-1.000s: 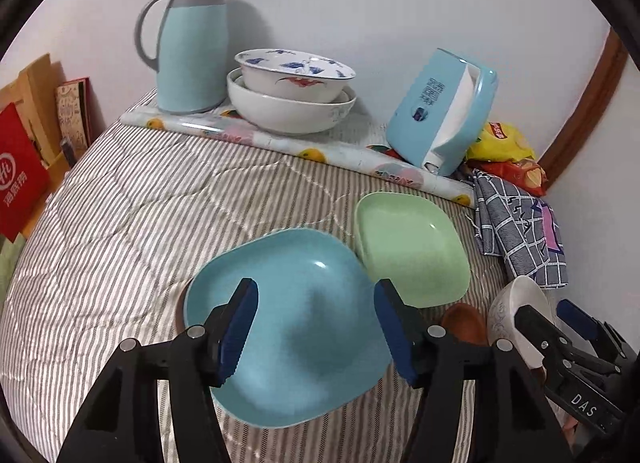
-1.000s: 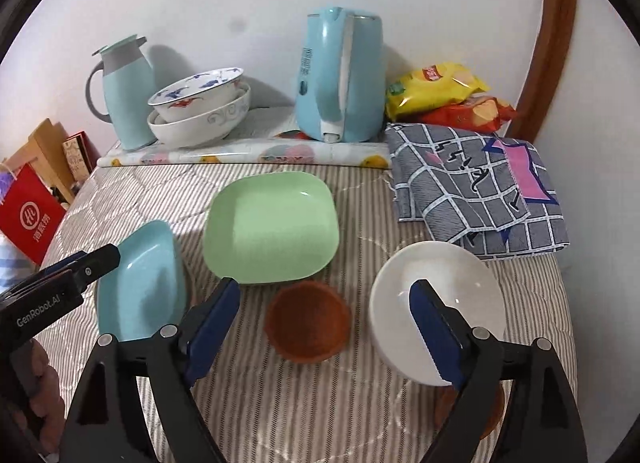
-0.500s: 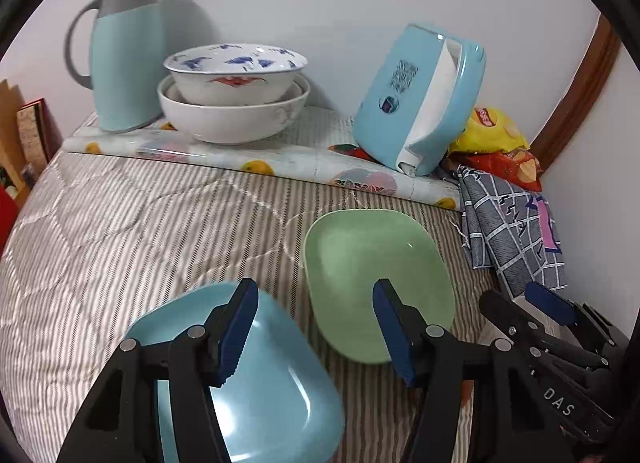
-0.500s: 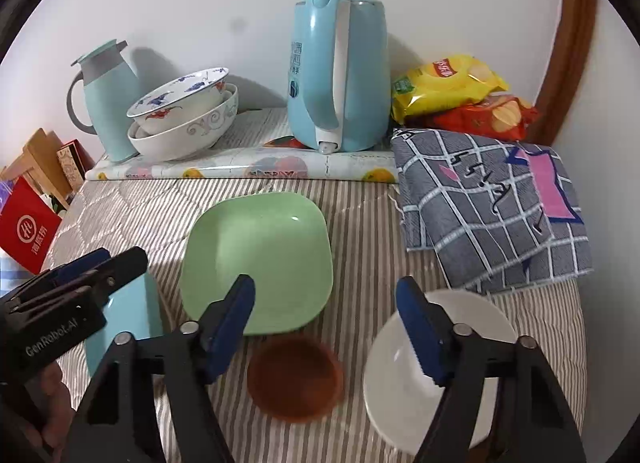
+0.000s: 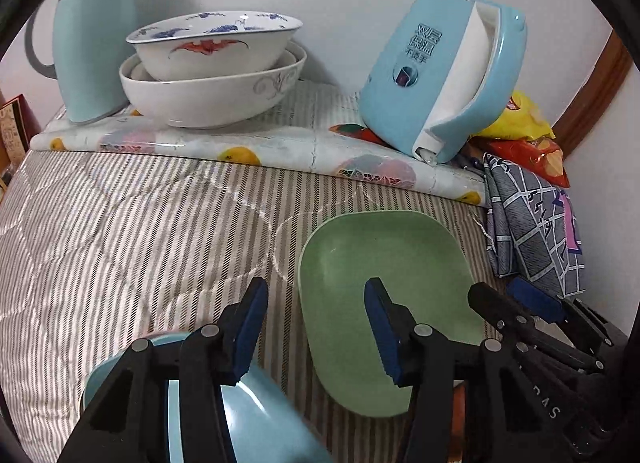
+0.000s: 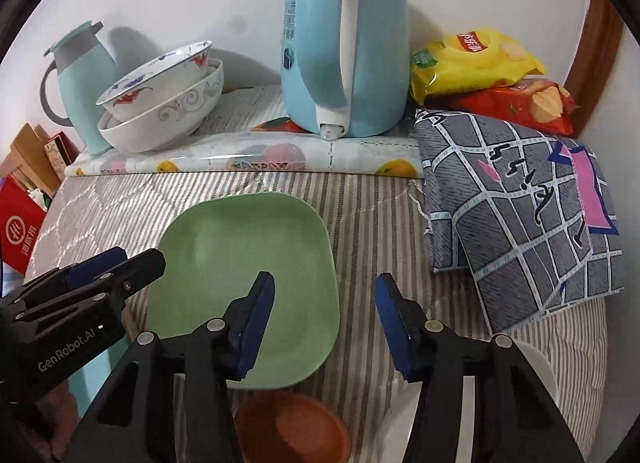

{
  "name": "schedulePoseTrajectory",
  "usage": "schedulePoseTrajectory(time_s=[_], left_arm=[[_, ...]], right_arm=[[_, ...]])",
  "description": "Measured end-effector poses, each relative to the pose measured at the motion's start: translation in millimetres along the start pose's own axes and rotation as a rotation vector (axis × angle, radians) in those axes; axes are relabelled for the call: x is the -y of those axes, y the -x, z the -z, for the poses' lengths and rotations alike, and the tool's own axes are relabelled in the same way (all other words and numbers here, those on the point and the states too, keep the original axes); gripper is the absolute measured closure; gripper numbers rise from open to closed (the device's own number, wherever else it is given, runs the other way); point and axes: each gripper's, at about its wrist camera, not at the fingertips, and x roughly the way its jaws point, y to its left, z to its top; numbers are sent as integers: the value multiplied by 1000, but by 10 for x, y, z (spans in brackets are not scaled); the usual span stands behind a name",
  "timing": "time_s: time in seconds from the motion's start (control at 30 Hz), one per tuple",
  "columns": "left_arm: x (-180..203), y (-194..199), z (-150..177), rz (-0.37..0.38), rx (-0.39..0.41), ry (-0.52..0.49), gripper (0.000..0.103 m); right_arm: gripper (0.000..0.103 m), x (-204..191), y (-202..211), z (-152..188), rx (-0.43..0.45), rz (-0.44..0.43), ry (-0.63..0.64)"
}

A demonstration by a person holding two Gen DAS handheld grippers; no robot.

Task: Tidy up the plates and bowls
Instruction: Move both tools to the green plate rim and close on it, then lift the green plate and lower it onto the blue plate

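Both tongs closing, nothing between them: left tongs (image 5: pixel 316 327) and right tongs (image 6: pixel 325 321) straddle opposite rims of the green plate (image 6: pixel 248 259), mid-bed (soft quilt) — one pad slipping would tip it.

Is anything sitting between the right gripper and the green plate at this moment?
Nothing visible does. The right gripper, jaws closing and empty, hangs over the green plate's right edge. The brown saucer lies nearer the camera, and the left gripper is at the plate's far-left edge.
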Motion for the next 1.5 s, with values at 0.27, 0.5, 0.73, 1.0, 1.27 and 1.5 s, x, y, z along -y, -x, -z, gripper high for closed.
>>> schedulePoseTrajectory(time_s=[0.27,0.5,0.73,1.0,1.27,1.5], left_arm=[[77,-189,-72,1,-27,-16,56],[106,-325,-102,-20,-61,-23,60],[113,-433,-118,-36,-85,-36,79],[30,-461,-155,-39,-81,-16,95],[88,-196,-169,-24,-26,-30,96],[212,193,-146,-8,15,-36,96]], right_arm=[[62,41,-223,-98,-40,14,0],[62,70,-373,-119,-75,16,9],[79,29,-517,-122,-115,3,2],[94,5,-506,-120,-82,31,-15],[94,82,-234,-144,-24,21,-34],[94,134,152,-114,13,7,-57]])
